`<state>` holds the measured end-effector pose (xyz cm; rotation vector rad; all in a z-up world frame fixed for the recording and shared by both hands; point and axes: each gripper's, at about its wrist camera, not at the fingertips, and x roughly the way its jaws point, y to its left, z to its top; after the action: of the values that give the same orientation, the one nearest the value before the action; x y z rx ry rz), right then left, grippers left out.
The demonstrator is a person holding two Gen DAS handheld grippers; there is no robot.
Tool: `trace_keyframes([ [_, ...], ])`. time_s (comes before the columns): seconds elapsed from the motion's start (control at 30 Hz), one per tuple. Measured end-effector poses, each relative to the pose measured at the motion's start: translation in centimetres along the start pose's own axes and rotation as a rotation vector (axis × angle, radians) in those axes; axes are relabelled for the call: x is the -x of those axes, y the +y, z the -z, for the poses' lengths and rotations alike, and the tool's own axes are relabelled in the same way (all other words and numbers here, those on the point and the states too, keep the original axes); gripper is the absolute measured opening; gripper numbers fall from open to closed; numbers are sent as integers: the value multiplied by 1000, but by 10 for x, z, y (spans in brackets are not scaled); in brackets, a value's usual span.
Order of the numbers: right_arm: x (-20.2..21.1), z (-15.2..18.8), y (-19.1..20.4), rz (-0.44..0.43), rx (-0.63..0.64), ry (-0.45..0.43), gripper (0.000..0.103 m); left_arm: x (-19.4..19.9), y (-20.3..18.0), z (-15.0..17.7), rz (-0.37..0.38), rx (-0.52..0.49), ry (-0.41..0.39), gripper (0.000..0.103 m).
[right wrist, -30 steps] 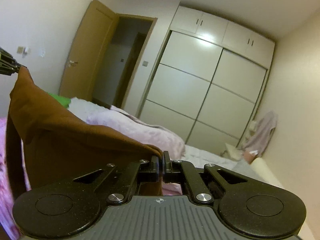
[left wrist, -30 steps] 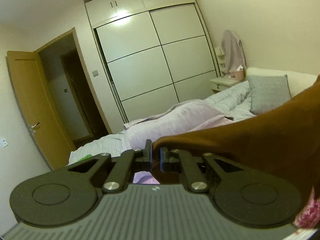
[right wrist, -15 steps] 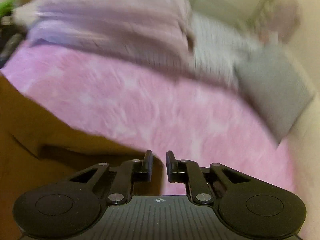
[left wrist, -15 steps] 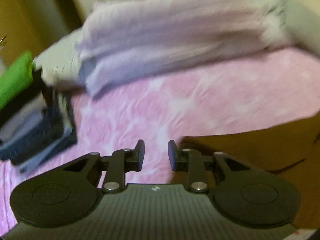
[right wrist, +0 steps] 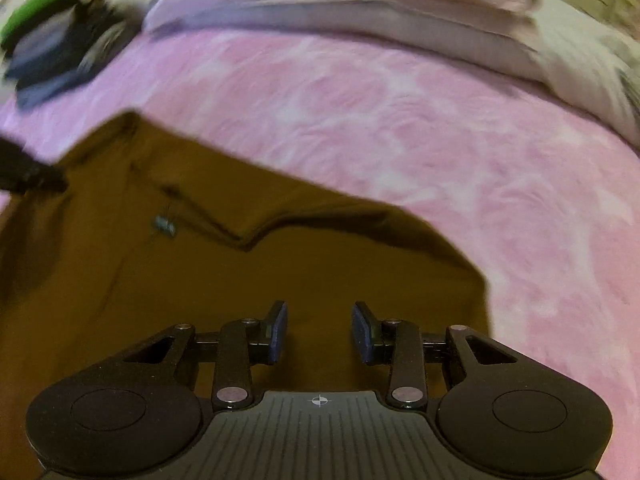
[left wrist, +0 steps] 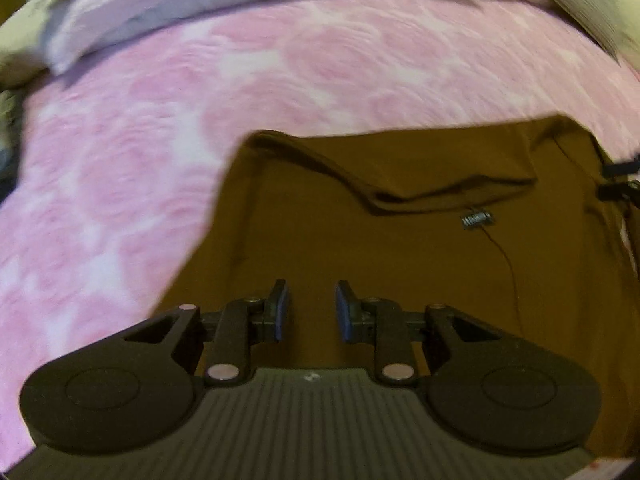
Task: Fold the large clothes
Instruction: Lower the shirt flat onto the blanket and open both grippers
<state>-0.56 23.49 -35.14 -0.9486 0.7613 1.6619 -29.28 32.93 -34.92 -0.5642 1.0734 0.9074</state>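
The brown garment [left wrist: 400, 240] is spread flat on the pink patterned bedspread [left wrist: 140, 140], neckline and label [left wrist: 476, 219] shown. The left tool [left wrist: 308, 306] is held above it with jaws narrowly parted, nothing between them. The right tool [right wrist: 319, 332] is parted wider, its jaws just opened, also empty. A lilac duvet [right wrist: 340, 4] is bunched beyond.

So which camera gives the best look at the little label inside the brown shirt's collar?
The left wrist view: the label sits fairly sharp just below the collar of the brown shirt. In the right wrist view it is smaller, off to the side and blurred.
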Motion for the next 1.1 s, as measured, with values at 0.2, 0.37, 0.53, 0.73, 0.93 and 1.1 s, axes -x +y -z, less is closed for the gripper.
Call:
trace_keyframes([
  [0.2,-65,-9,14,-25,195,-28,32,-53,-13,-24,70,-154,-74,20],
  [0.37,-117,-75,-19,32,31,-126,32,-91,8,-95,49,-124,-142,16],
  [0.53,-120,-121,-71,132,-348,-166,34,-90,48,-149,-62,32,-230,17],
  [0.73,-52,-75,-70,99,-419,-176,34,-35,111,-88,-79,170,-210,20],
  [0.93,17,11,-18,117,-535,-30,34,55,138,73,-217,237,-26,25],
  [1.1,52,46,38,66,-589,91,34,121,111,182,-189,250,121,28],
])
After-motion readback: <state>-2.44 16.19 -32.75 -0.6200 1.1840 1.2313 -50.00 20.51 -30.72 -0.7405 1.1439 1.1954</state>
